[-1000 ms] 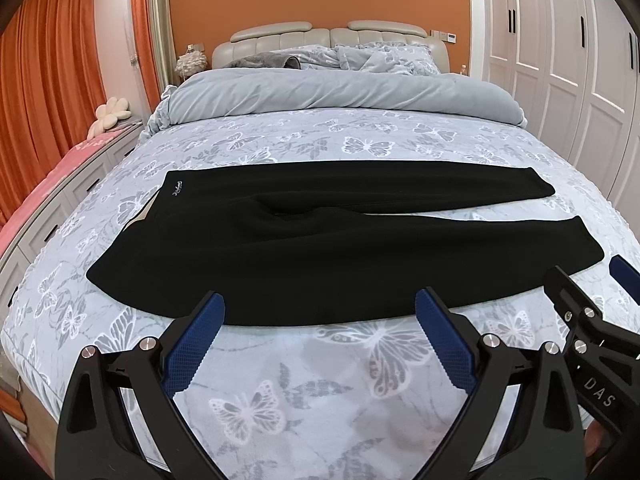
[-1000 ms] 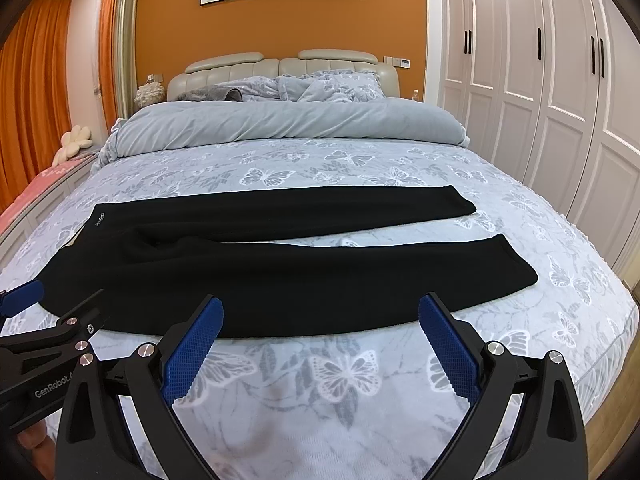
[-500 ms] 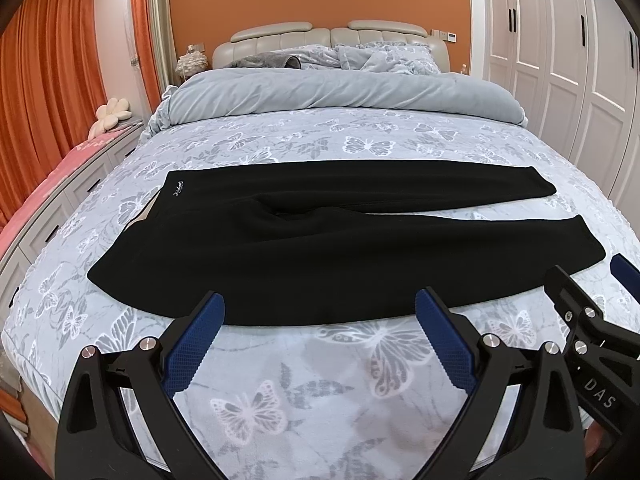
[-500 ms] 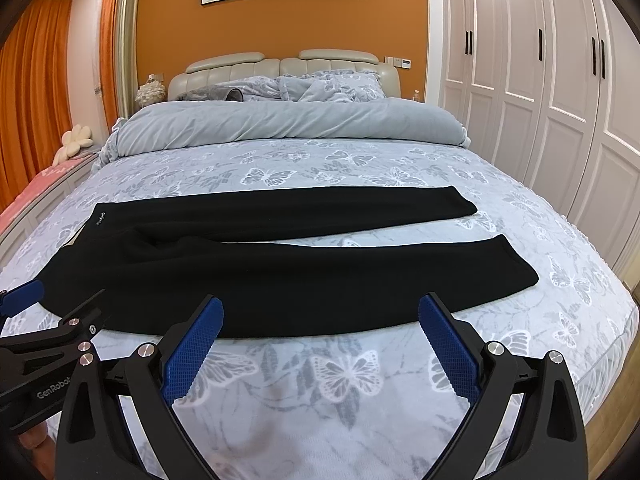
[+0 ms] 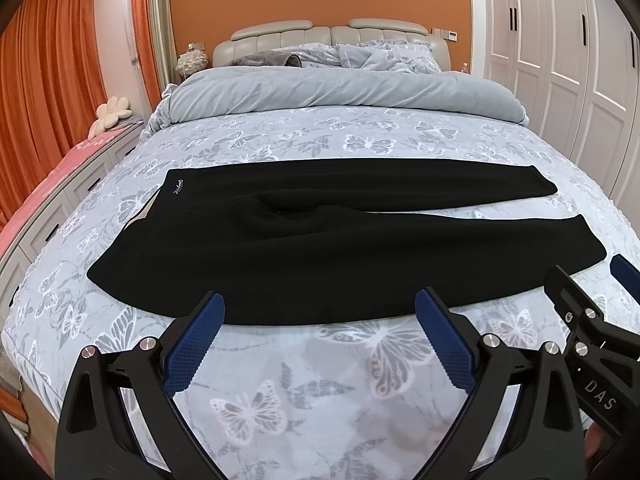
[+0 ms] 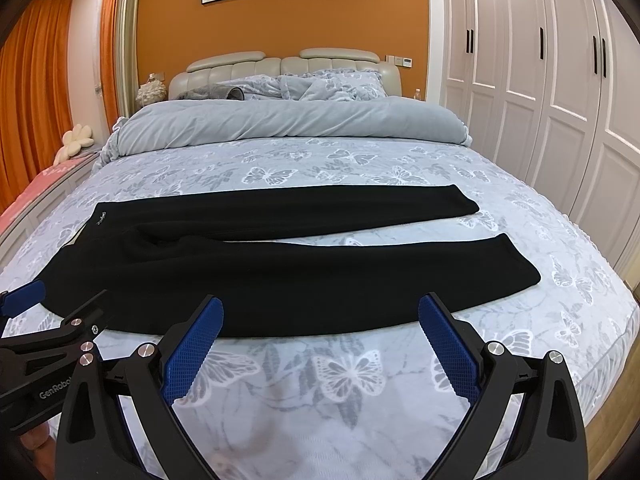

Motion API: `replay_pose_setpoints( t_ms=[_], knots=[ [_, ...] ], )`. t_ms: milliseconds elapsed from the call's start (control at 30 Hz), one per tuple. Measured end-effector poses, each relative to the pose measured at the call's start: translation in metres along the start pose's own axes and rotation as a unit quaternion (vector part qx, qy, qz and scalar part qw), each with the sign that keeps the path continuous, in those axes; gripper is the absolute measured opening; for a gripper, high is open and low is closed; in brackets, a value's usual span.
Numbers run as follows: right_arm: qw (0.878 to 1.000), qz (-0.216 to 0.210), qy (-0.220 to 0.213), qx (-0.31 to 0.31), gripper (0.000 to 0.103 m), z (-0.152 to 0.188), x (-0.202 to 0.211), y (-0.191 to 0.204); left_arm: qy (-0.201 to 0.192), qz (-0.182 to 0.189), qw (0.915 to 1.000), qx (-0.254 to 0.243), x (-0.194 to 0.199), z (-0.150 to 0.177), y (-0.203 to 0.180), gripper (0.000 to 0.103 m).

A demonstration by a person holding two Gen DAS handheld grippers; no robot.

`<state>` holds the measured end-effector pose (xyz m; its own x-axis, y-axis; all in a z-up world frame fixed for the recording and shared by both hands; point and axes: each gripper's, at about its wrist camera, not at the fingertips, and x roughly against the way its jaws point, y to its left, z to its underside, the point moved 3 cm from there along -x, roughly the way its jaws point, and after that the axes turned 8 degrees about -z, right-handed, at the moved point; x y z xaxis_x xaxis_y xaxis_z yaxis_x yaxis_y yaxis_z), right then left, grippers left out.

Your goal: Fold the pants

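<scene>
Black pants (image 5: 320, 248) lie flat across the bed, waistband at the left, both legs spread apart and pointing right; they also show in the right wrist view (image 6: 280, 268). My left gripper (image 5: 320, 316) is open and empty, held just short of the near edge of the near leg. My right gripper (image 6: 320, 316) is open and empty, also just short of that edge, further right. Each gripper shows at the edge of the other's view.
The bed (image 5: 280, 392) has a grey butterfly-print sheet, with a rolled grey duvet (image 5: 340, 92) and pillows at the headboard. White wardrobes (image 6: 560, 80) stand on the right. A pink-topped drawer unit (image 5: 48, 184) and orange curtains are on the left.
</scene>
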<state>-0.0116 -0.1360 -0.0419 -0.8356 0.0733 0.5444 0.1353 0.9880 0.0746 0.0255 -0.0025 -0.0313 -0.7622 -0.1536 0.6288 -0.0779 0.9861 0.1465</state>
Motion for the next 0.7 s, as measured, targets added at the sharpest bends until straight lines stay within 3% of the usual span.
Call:
replay_pose_setpoints(
  t_ms=[700],
  knots=[
    [1.0,-0.001,0.002,0.0,0.097,0.003,-0.0045,0.0068,0.001,0.0,1.0,0.0,-0.0006,-0.0009,-0.0005,0.094]
  ],
)
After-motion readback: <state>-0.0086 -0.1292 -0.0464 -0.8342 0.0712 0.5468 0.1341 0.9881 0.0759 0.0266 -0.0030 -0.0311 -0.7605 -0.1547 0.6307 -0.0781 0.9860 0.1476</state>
